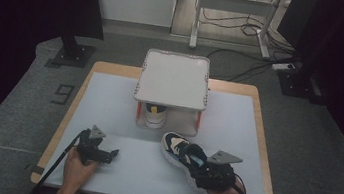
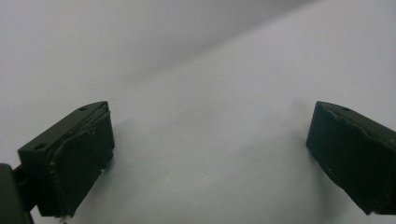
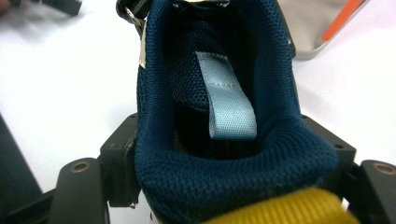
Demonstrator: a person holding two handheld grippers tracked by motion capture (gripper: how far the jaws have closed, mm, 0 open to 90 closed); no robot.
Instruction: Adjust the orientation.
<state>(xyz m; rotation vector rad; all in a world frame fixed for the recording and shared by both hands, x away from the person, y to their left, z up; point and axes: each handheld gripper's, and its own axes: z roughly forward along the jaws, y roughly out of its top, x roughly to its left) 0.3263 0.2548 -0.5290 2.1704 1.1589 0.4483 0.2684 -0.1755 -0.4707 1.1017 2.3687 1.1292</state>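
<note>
A cream and black sneaker lies on the white table top at the front right, toe pointing toward the back left. My right gripper is at its heel. In the right gripper view the jaws press on both sides of the navy mesh heel collar, with a light blue tongue loop and a yellow heel tab in sight. My left gripper rests low at the front left, open; its jaws stand wide apart over bare table with nothing between them.
A small white stand with a flat tray-like top and orange legs stands at the table's back centre. Under it sits a second white sneaker. The stand's corner lies just past the held shoe's toe.
</note>
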